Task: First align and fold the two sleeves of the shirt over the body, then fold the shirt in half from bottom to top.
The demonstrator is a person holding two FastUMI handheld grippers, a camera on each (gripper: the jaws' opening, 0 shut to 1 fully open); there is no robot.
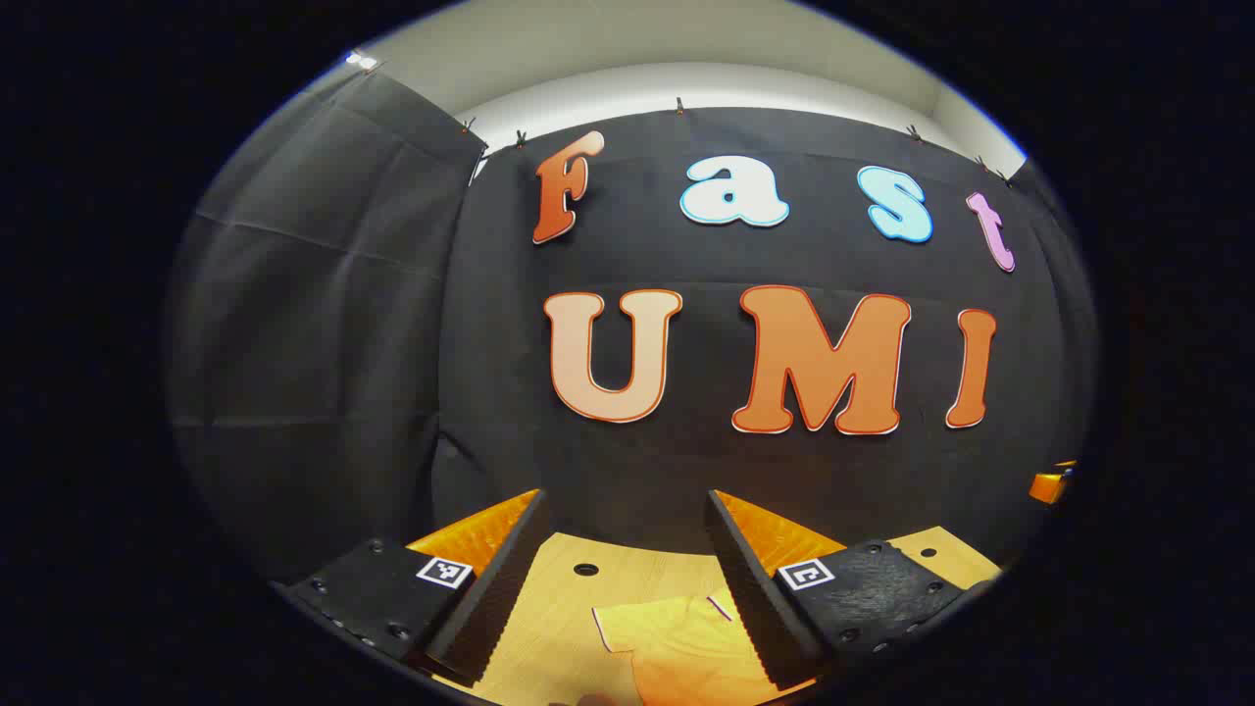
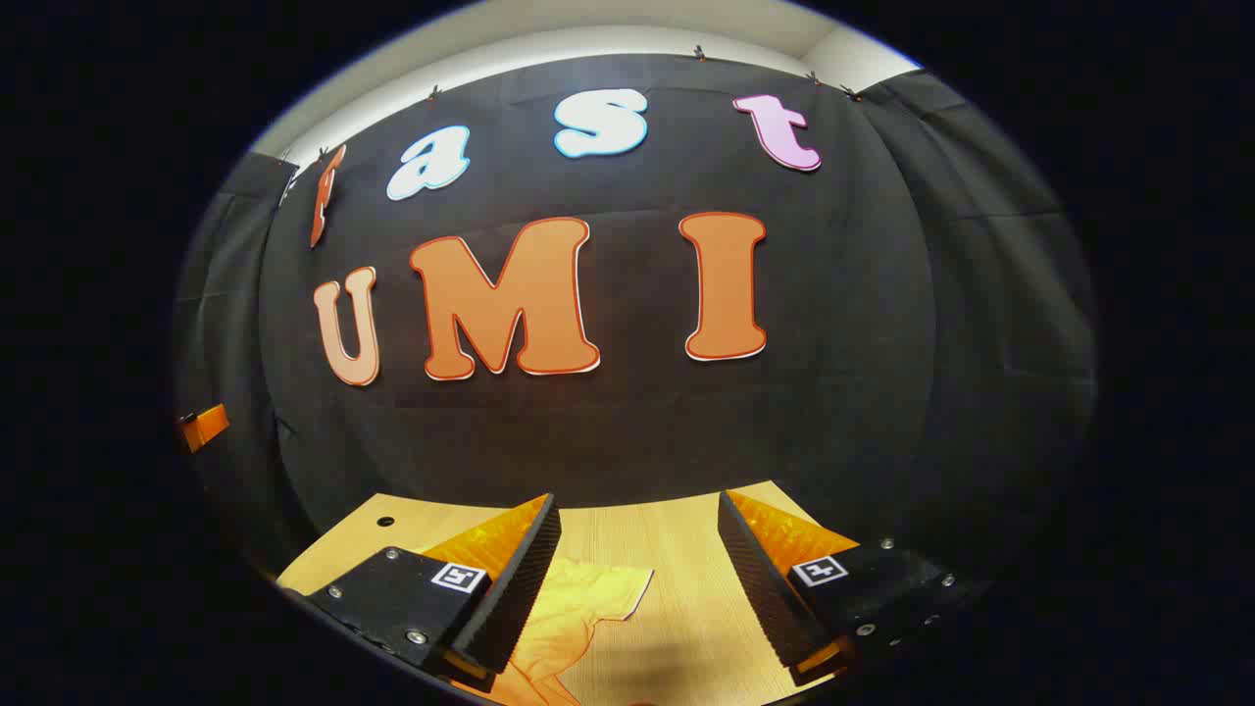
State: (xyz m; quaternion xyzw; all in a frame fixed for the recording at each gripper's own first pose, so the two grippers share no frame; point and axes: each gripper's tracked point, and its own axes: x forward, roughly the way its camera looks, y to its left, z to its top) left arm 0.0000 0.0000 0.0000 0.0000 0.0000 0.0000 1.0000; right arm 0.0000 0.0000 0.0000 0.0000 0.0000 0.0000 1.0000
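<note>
An orange-yellow shirt (image 1: pixel 686 647) lies flat on the wooden table (image 1: pixel 559 588), low in the left gripper view, one sleeve pointing left. My left gripper (image 1: pixel 627 579) hangs open above it, fingers wide apart, nothing between them. In the right gripper view the same shirt (image 2: pixel 578 608) shows its other sleeve reaching right, partly hidden behind the left finger. My right gripper (image 2: pixel 637 569) also stands open over the table (image 2: pixel 677 549), holding nothing. The other gripper (image 1: pixel 1051 483) peeks in at the far right of the left gripper view, and at the far left of the right gripper view (image 2: pixel 201 427).
The black cloth wall (image 1: pixel 686 461) rises right behind the table's far edge. A small round hole (image 1: pixel 585 569) is in the tabletop near the back; a matching hole (image 2: pixel 384 521) shows in the right gripper view.
</note>
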